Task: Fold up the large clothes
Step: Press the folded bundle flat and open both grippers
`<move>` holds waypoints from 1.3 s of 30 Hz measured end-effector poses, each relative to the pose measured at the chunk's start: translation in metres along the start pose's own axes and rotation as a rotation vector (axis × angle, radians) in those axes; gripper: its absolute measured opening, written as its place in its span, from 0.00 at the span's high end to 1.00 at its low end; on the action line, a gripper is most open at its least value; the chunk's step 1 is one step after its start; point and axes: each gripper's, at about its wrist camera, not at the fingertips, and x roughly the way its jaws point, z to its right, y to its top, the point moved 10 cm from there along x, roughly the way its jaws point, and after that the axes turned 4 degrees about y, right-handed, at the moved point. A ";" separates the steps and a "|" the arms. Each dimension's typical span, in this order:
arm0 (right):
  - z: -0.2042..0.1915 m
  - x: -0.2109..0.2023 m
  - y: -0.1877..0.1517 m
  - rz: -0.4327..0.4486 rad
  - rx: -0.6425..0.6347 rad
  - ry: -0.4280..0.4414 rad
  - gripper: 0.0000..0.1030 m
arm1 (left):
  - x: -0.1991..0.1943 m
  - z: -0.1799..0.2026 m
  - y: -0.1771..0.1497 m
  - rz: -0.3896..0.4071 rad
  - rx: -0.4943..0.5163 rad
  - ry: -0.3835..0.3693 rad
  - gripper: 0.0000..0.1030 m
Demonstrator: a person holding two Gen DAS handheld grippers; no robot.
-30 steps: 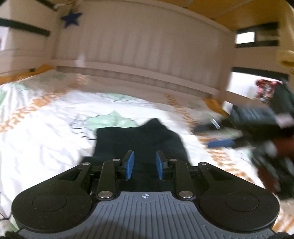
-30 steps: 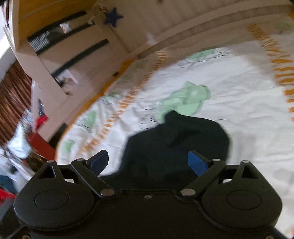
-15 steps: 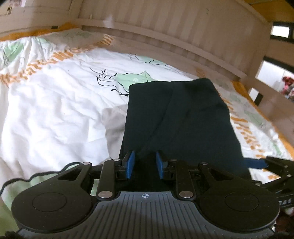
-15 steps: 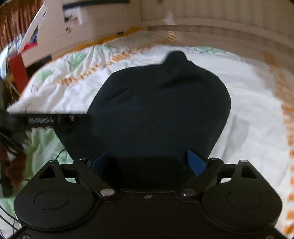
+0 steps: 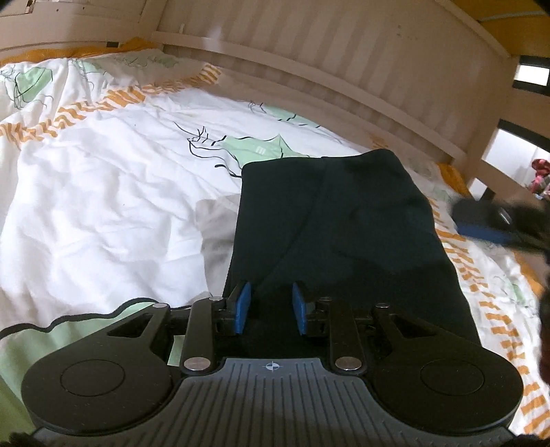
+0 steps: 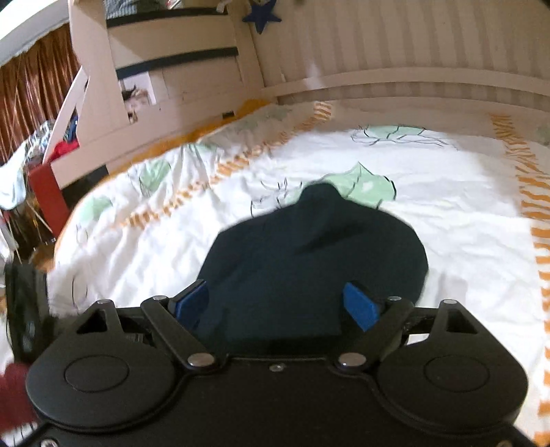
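Between my left gripper's blue pads, set narrow, a ridge of the dark garment runs; whether they pinch it I cannot tell. My right gripper stands wide with its jaws closing, the garment's near edge between the pads but not pressed. From the left wrist view, the garment lies as a long folded strip on the white quilt, reaching toward the slatted bed rail. A green leaf print shows just beyond its far end. Orange stripes border the quilt at the right, where my right gripper appears blurred. A blue star hangs on the white frame.
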 end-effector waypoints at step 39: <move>0.046 -0.028 -0.008 0.101 0.115 -0.302 0.01 | -0.037 0.015 0.016 0.143 0.117 0.104 0.07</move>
